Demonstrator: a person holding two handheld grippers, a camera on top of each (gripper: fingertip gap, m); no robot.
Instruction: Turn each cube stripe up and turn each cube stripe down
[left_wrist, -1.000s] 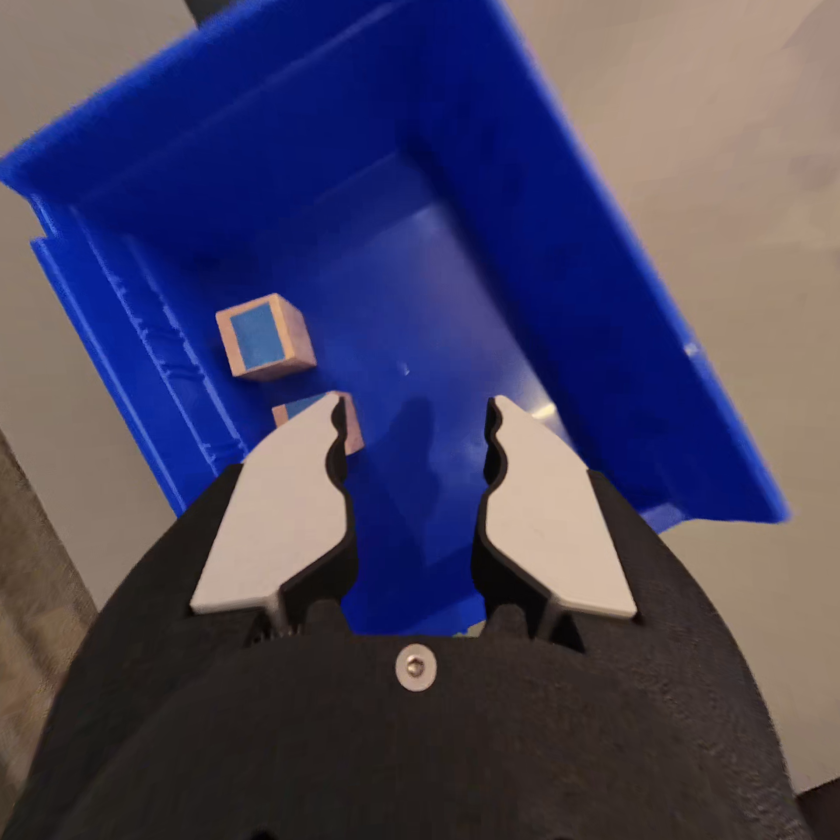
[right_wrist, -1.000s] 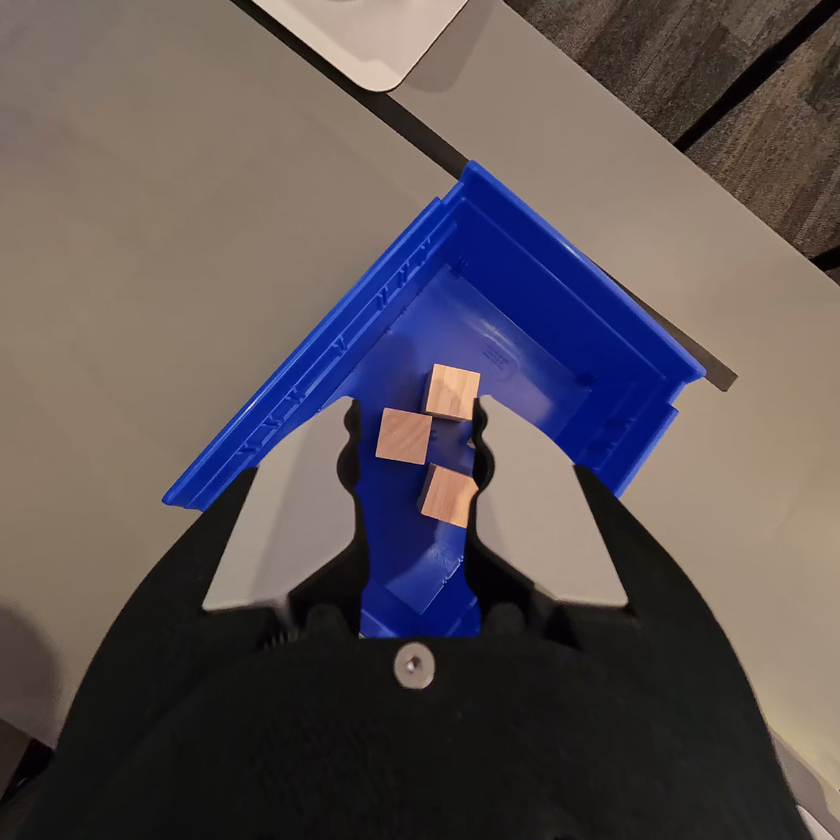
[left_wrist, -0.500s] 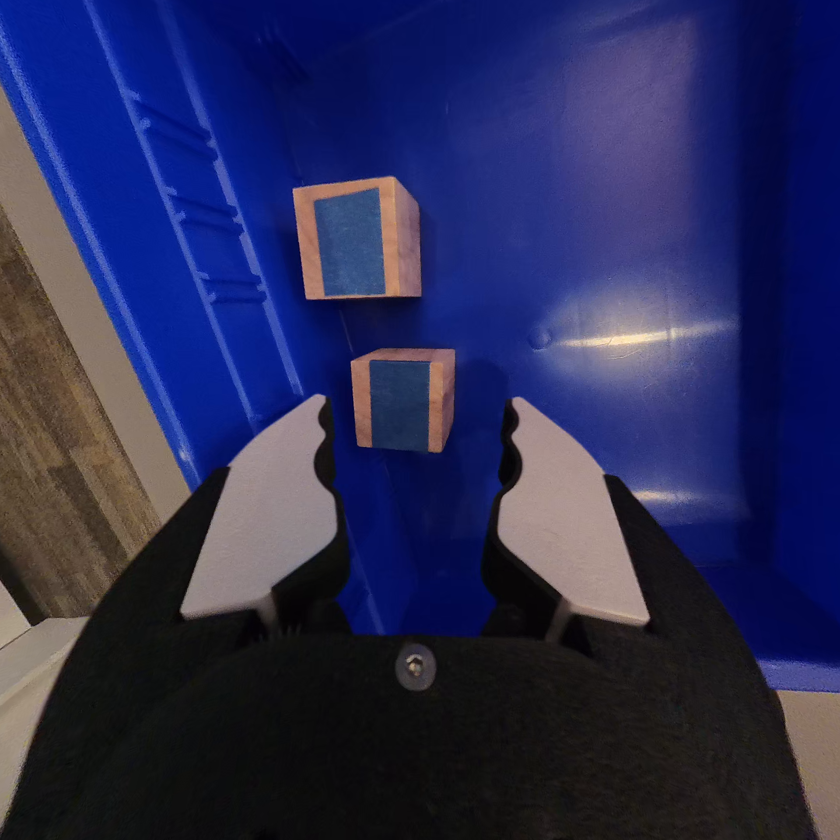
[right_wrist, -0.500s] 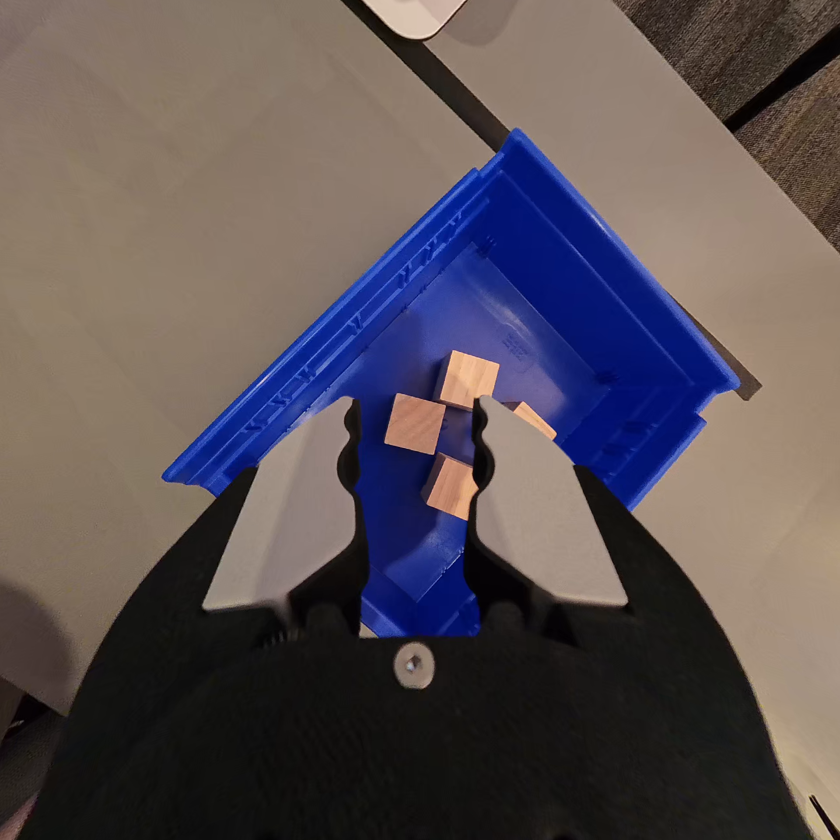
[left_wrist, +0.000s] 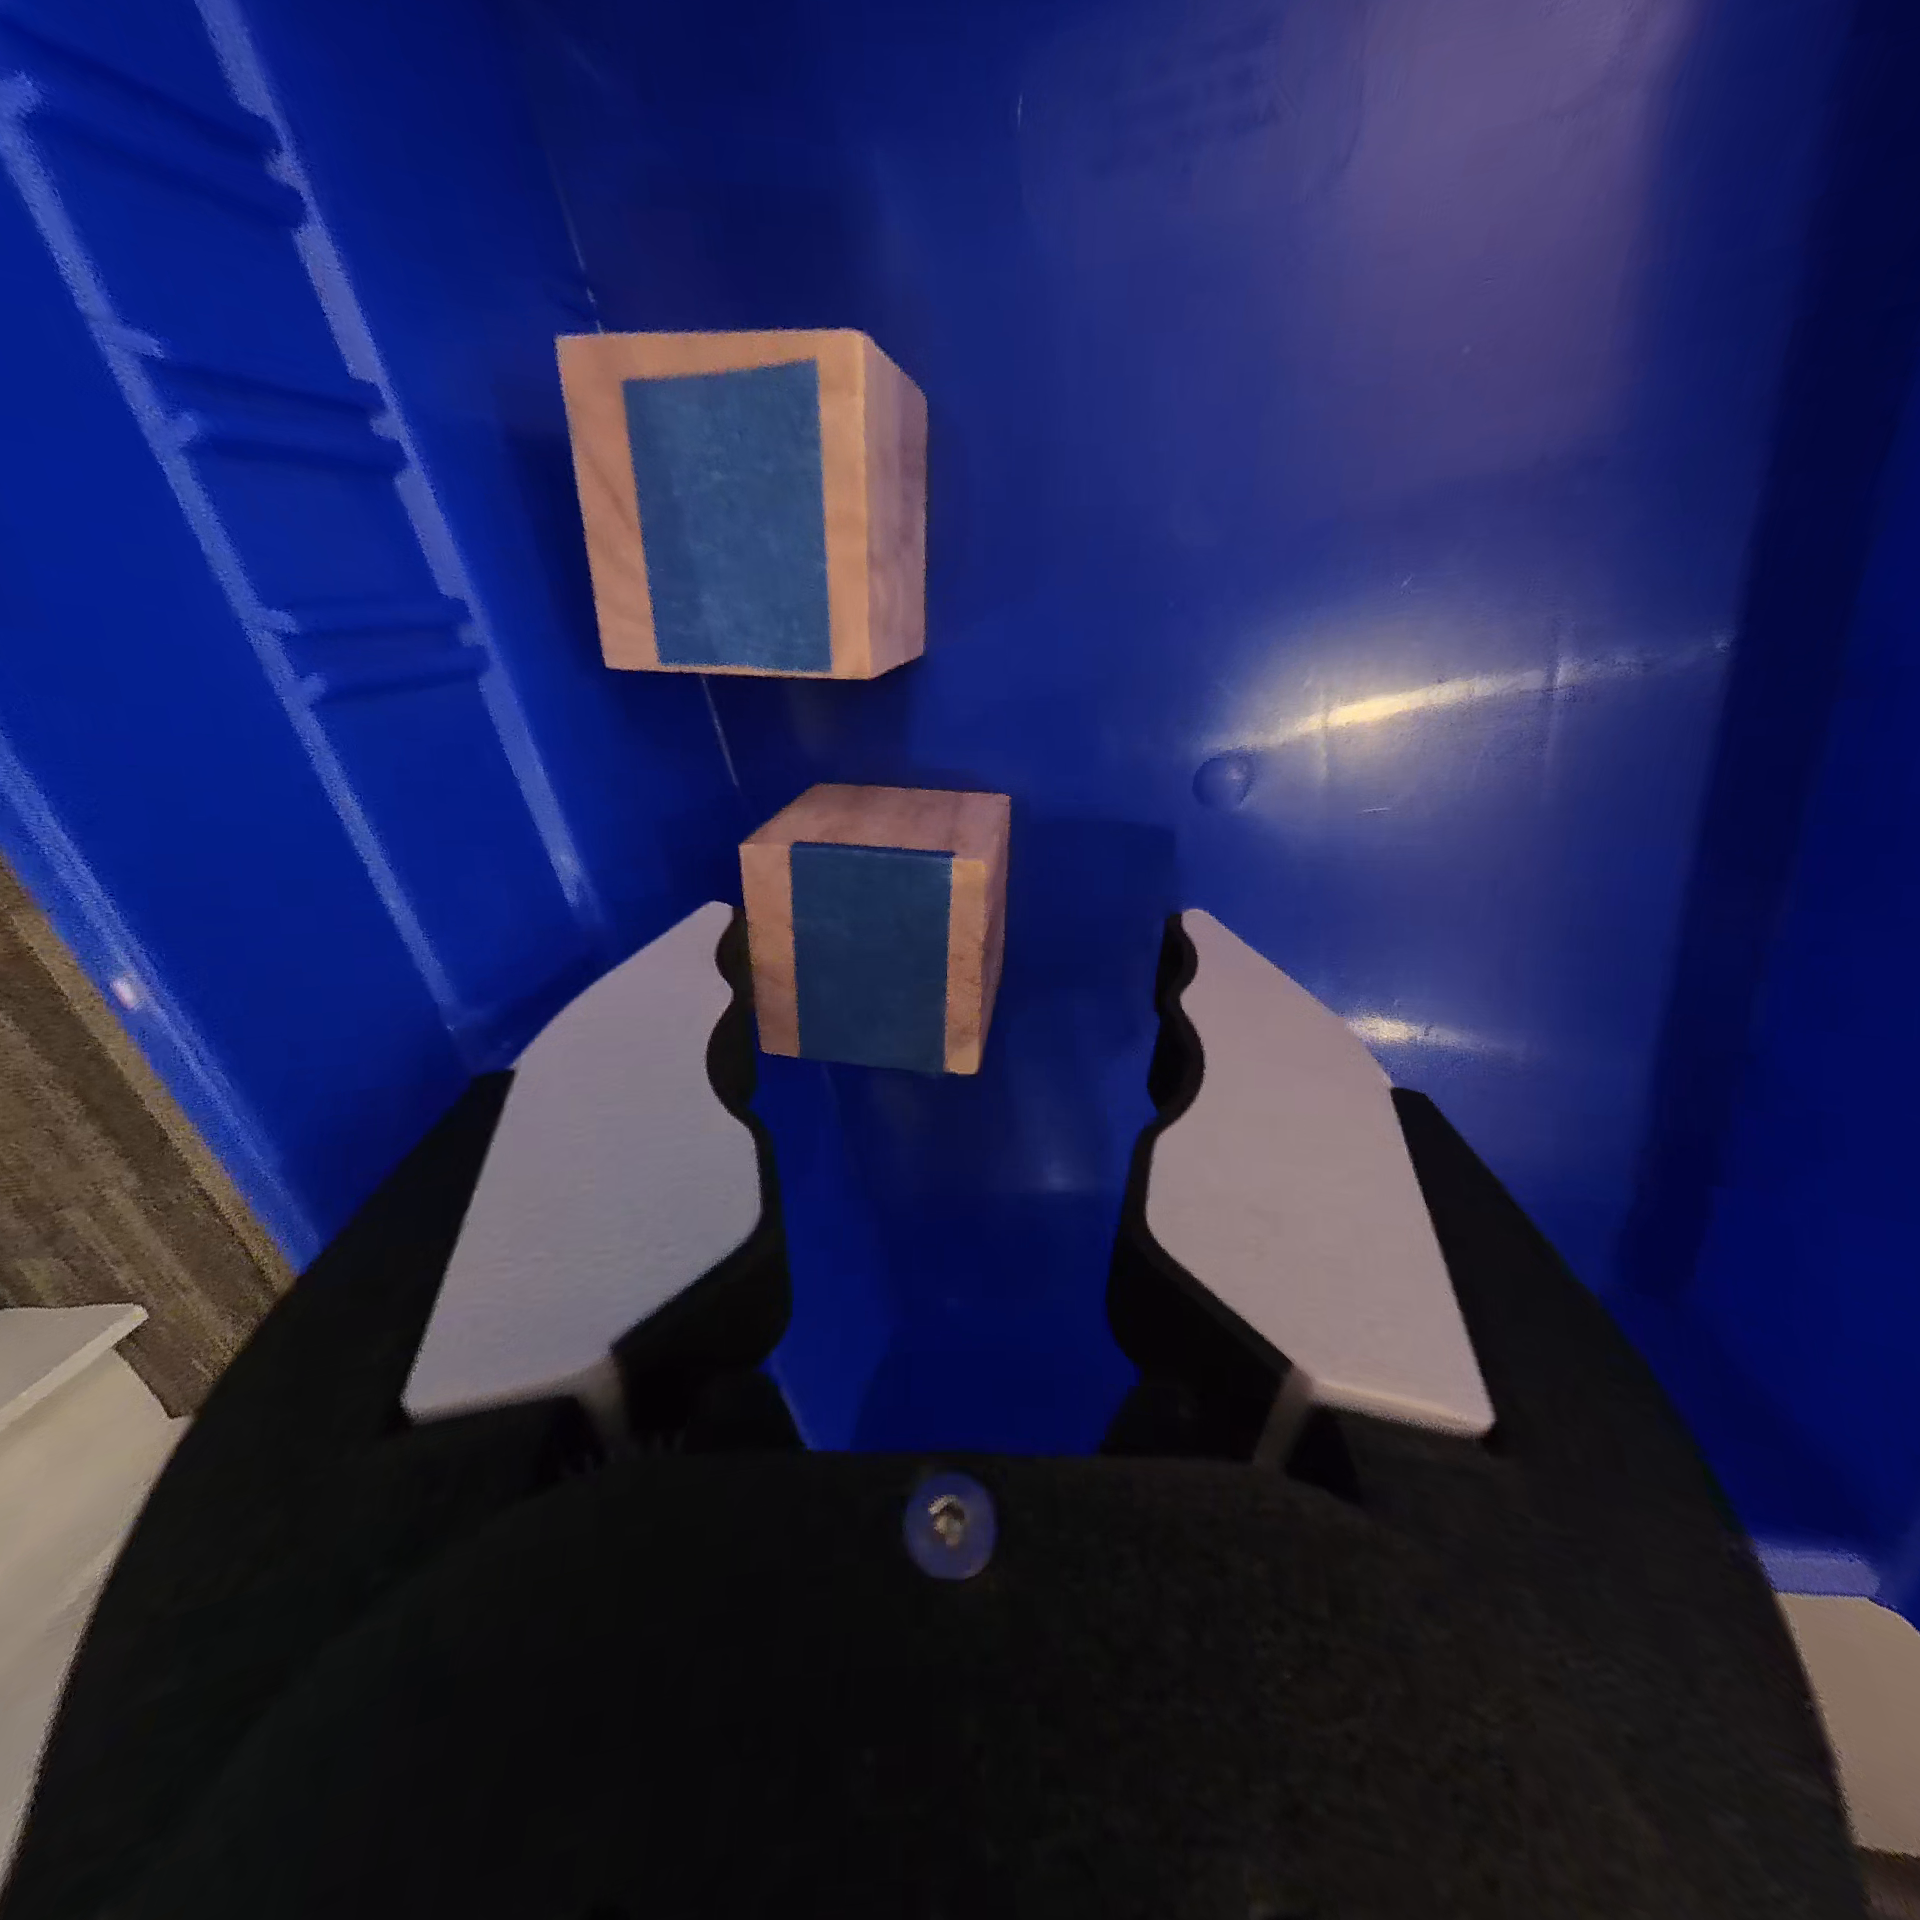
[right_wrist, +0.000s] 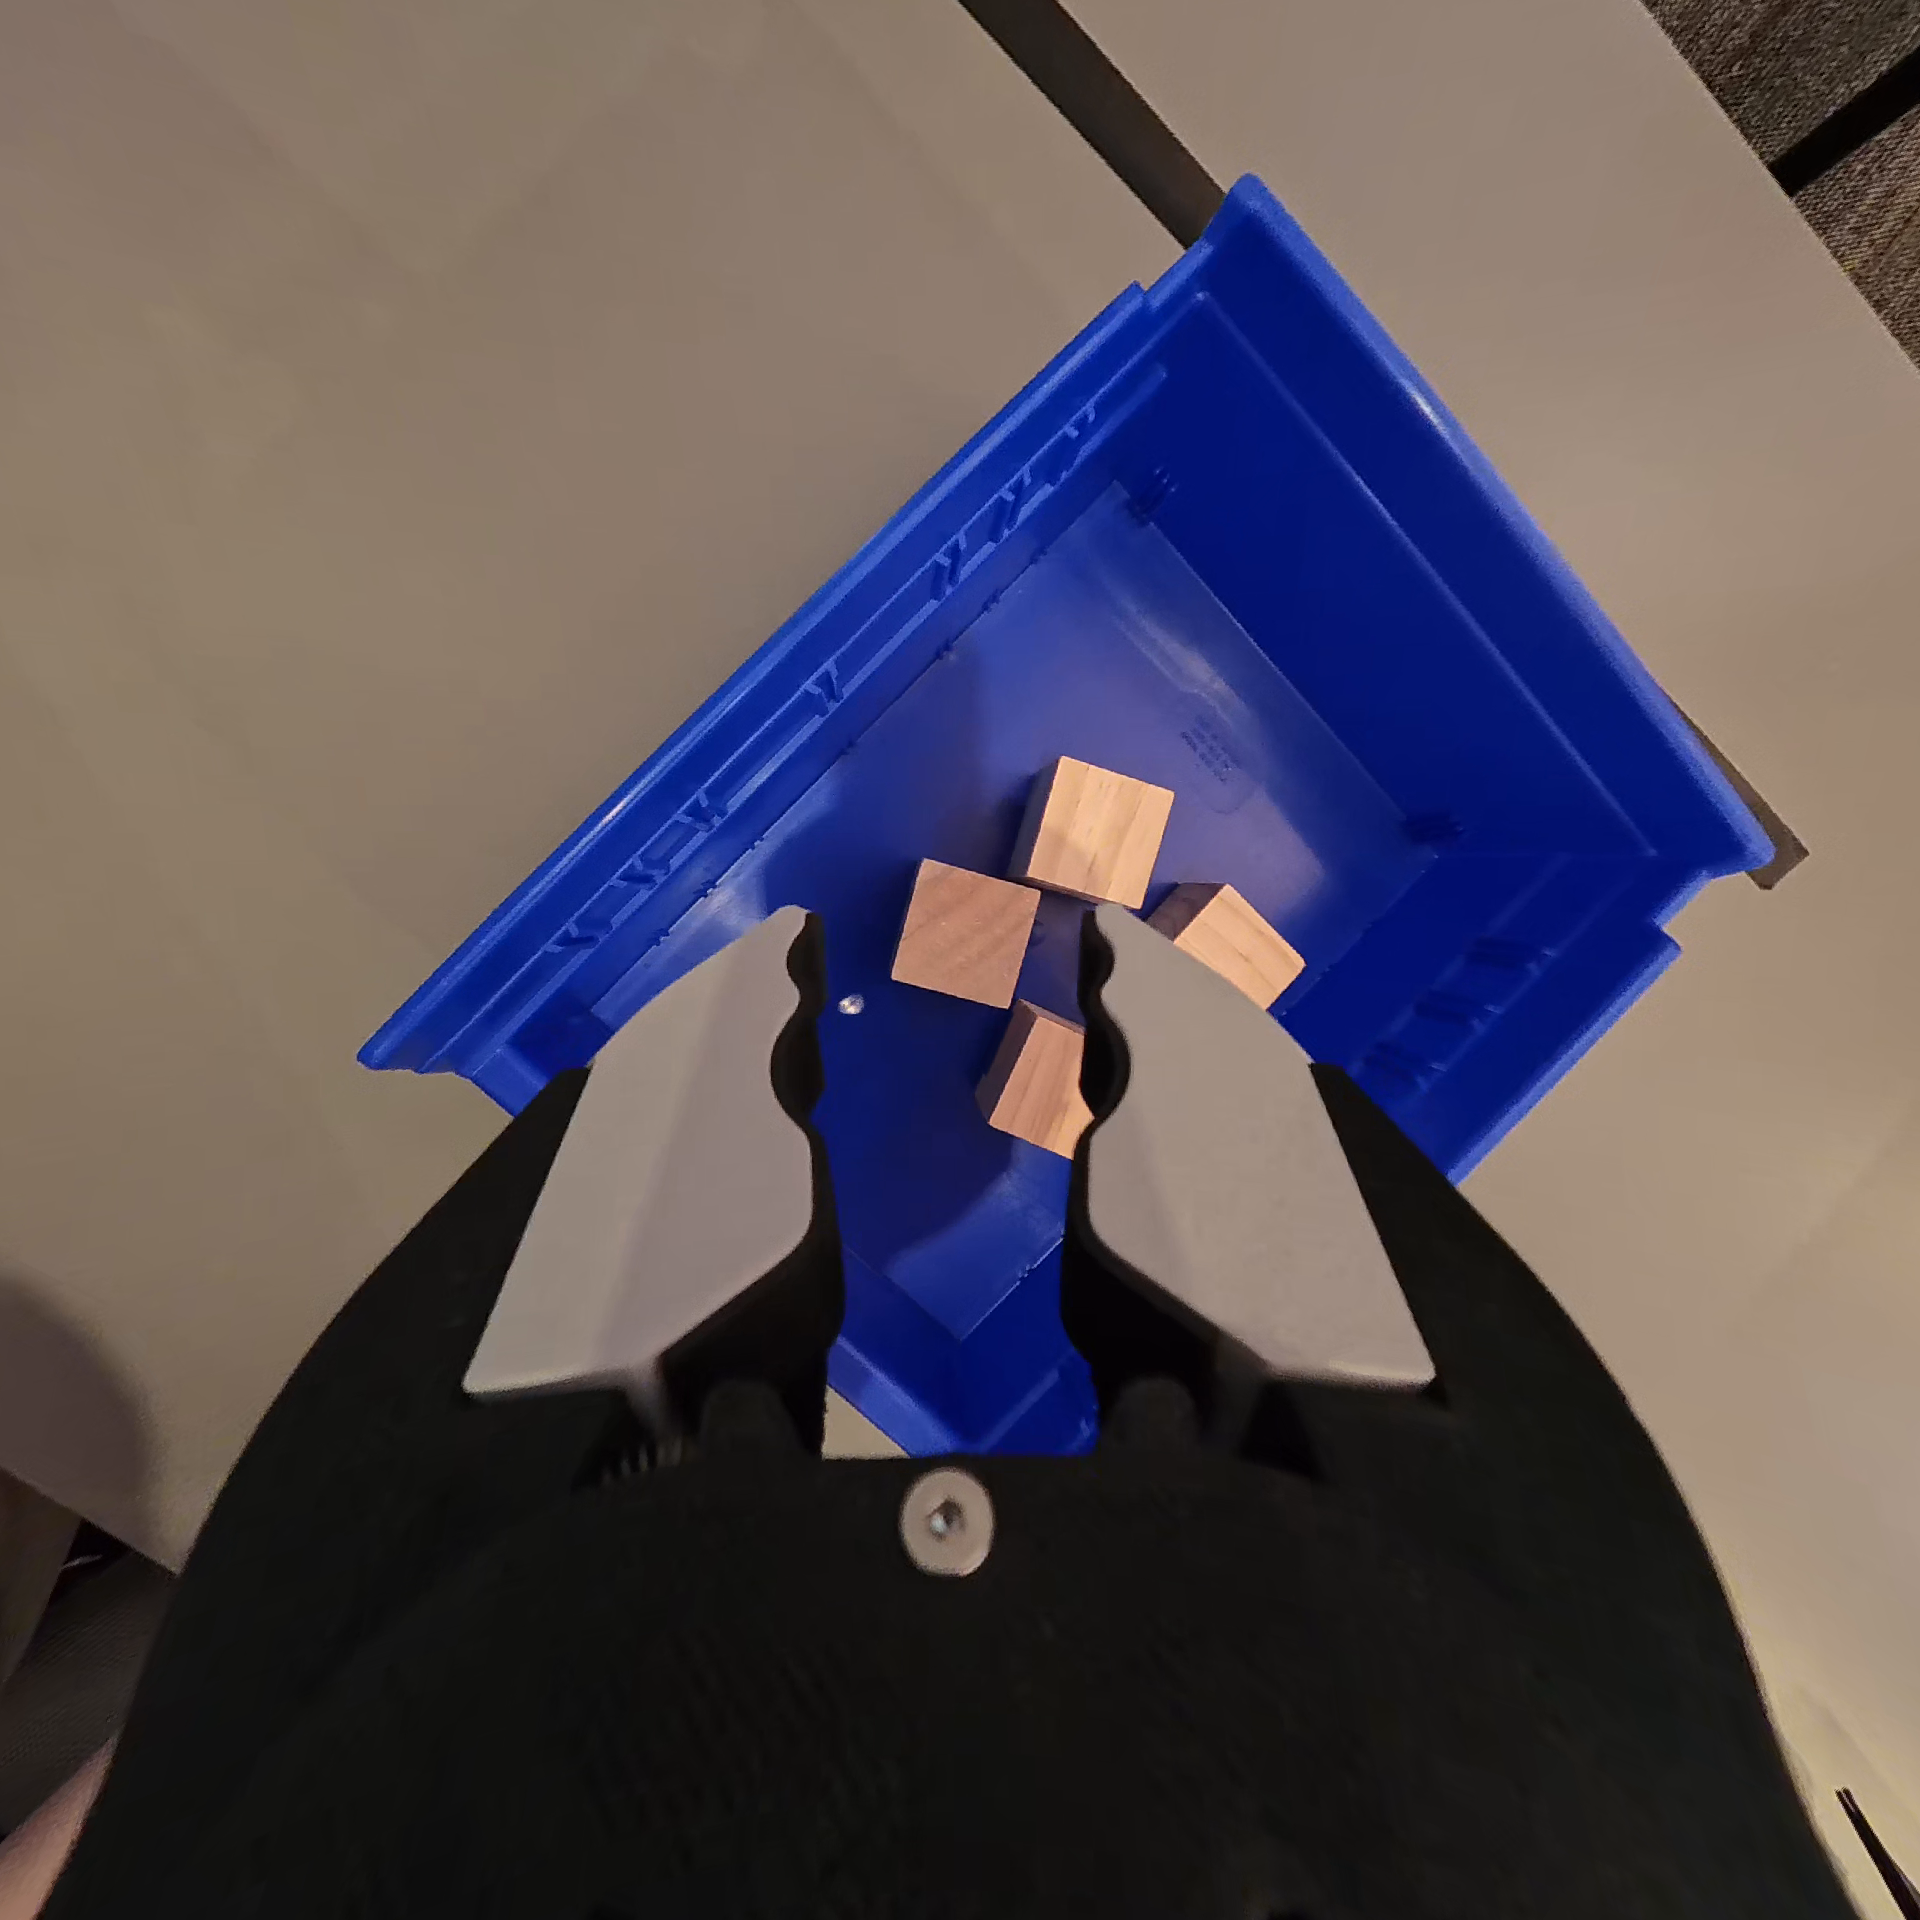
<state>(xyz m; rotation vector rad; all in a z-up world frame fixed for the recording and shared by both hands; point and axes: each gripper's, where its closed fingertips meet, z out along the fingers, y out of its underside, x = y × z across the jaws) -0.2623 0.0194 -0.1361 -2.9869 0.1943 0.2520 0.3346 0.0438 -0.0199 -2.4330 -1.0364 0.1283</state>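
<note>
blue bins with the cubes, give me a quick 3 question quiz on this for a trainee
1. True or false: the near cube in the left wrist view shows its blue stripe facing the camera.
2. How many wooden cubes lie in the blue bin in the right wrist view? A) two B) four C) six
3. Fill in: the left gripper is ____, with the near cube just ahead of its fingertips and not gripped.

Key
1. True; the far cube shows its stripe too.
2. B; none shows a stripe from this view, and the right gripper, also open, hangs above them.
3. open
</note>
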